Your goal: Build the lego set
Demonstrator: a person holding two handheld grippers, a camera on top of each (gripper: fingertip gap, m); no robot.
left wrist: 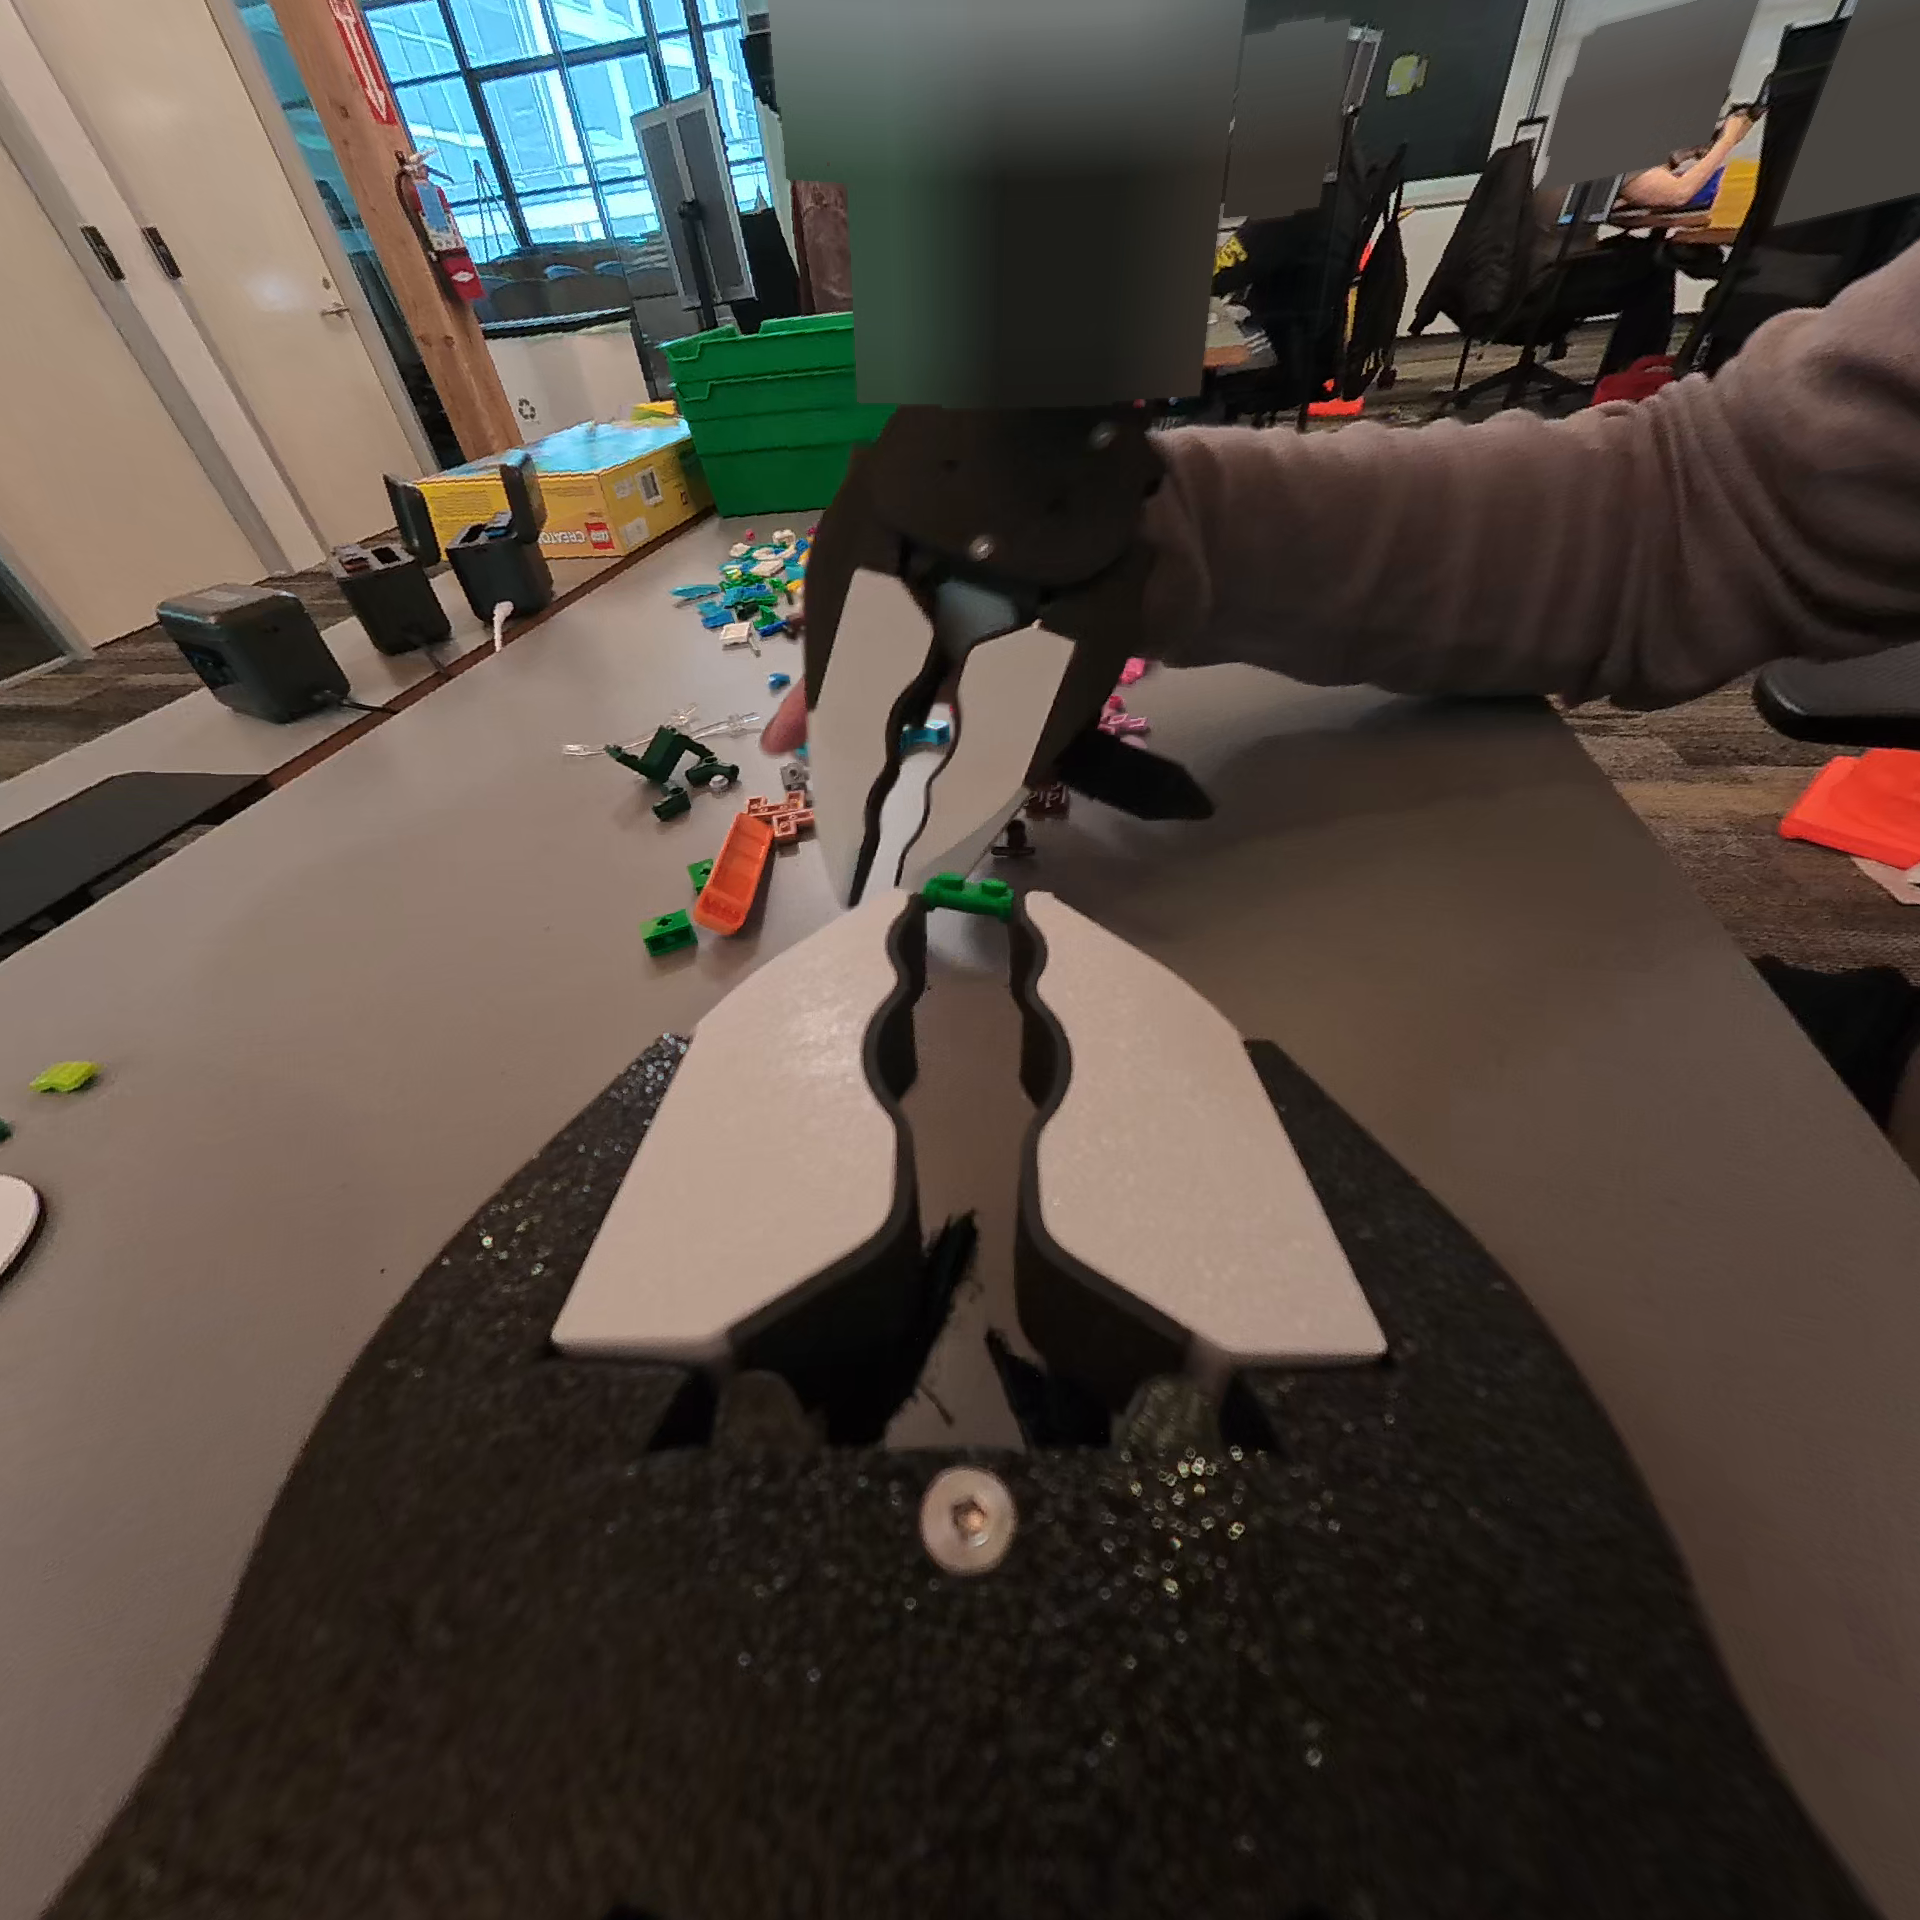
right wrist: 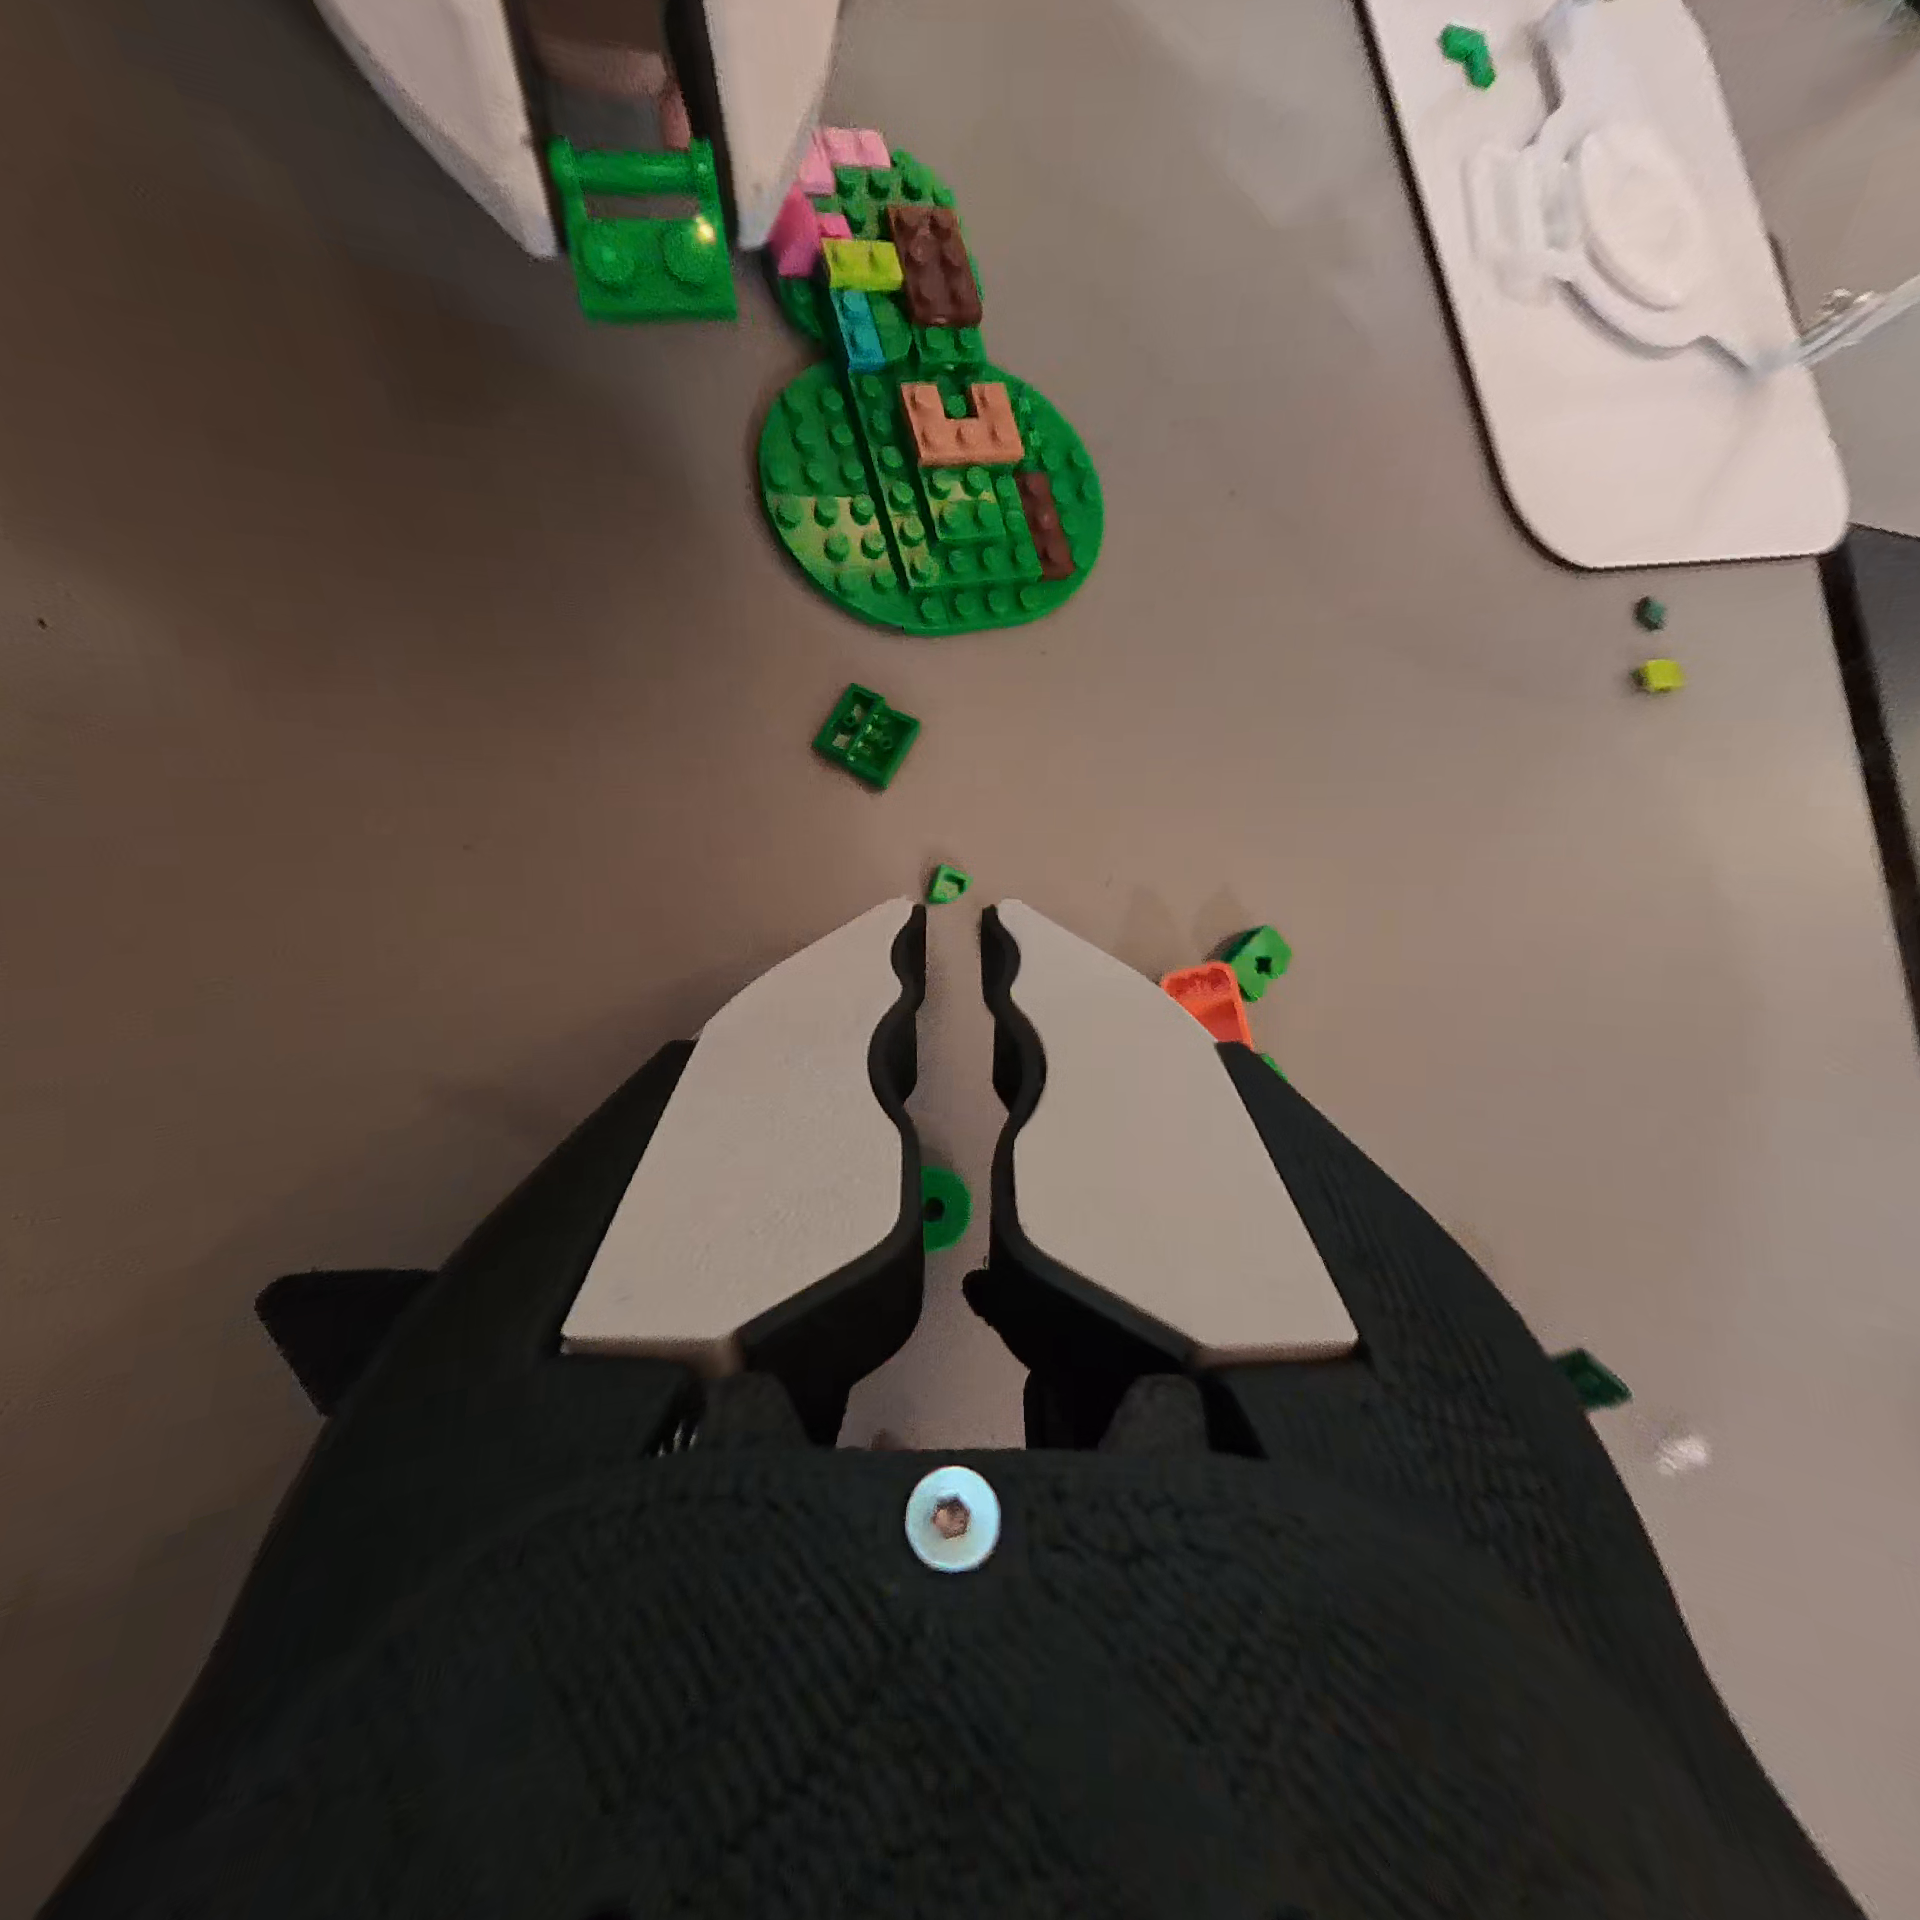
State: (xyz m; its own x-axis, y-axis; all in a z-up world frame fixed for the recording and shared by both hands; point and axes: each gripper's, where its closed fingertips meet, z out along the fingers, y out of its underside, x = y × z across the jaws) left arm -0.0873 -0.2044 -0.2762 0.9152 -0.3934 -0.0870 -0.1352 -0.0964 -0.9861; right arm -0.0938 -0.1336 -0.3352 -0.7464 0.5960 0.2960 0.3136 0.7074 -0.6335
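My left gripper (left wrist: 966, 920) is shut on a green plate piece (left wrist: 966, 896) at its fingertips, just above the grey table (left wrist: 312, 935). The same piece (right wrist: 644, 234) shows between the left fingers at the top left of the right wrist view. Beside it lies the build, a green round baseplate (right wrist: 831, 499) with brown, tan, pink, lime and teal bricks on it. My right gripper (right wrist: 951, 912) hangs over the table with a narrow gap between its jaws and holds nothing. A tiny green piece (right wrist: 948, 885) lies just past its tips. In the left wrist view the right gripper (left wrist: 914, 868) points down, close to the left fingertips.
Loose pieces lie around: an upturned green brick (right wrist: 865, 736), an orange piece (right wrist: 1210, 997), a green round piece (right wrist: 940, 1205), and a brick pile (left wrist: 758, 582). A white stand (right wrist: 1621, 312) sits far right. A yellow box (left wrist: 561, 499), green bins (left wrist: 774, 416) and black chargers (left wrist: 249, 649) stand farther back. There is about 10 cm between the tips of the two grippers.
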